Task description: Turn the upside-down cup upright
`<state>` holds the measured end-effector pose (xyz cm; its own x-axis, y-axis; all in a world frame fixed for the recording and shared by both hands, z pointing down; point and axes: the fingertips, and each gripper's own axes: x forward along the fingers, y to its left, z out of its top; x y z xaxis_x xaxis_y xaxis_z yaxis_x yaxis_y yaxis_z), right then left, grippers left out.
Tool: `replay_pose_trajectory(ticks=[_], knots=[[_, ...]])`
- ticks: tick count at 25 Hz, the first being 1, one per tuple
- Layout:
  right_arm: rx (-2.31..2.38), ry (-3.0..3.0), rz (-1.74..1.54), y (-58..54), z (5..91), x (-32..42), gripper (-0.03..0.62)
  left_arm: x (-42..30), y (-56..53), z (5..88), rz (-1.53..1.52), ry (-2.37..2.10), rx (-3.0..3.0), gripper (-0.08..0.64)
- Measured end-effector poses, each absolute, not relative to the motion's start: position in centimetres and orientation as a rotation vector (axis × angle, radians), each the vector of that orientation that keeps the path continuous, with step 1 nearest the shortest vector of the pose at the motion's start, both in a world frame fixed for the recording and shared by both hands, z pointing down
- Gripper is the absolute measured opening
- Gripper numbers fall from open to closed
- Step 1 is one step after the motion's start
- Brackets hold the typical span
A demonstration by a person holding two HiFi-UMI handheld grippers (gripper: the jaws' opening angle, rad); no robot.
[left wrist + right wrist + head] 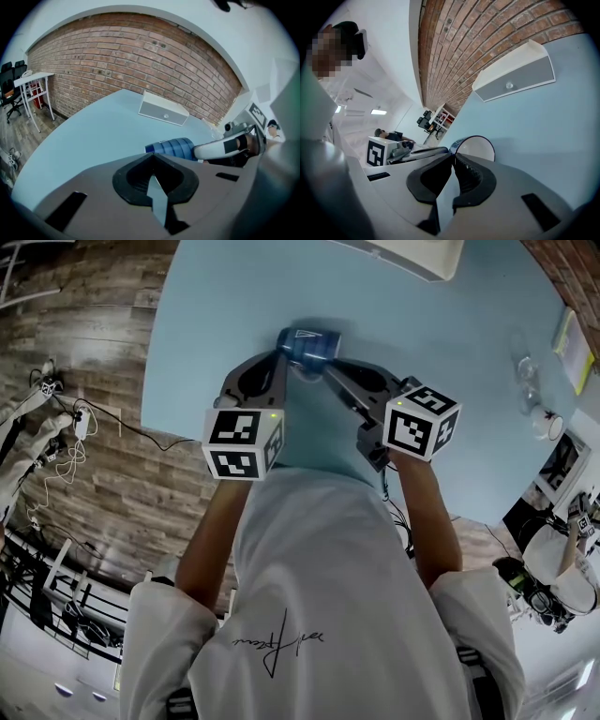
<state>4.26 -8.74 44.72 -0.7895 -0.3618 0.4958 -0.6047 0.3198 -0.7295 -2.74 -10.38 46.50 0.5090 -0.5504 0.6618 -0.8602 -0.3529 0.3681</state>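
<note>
1 blue cup (309, 345) in right gripper (453, 157) jaws

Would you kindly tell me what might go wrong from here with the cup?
The right claw seems to pinch only the rim of the ribbed blue cup, tipped sideways; it may slip and roll across the light blue table. The left claw is shut beside the cup, so it could knock it rather than steady it.

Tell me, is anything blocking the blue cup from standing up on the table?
Nothing visible. The blue ribbed cup, pinched at its rim by the right gripper, is tipped sideways with bare light-blue tabletop around it; the white box sits farther back.
</note>
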Motion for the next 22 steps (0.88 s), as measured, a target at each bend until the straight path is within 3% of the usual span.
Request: replay_pose_trajectory(ticks=[22], knots=[[0.901,-2.318,1.354,-6.6,44.4,5.1,0.023,-1.3,-8.4,47.1,0.574,-1.098,2.085,0.011]])
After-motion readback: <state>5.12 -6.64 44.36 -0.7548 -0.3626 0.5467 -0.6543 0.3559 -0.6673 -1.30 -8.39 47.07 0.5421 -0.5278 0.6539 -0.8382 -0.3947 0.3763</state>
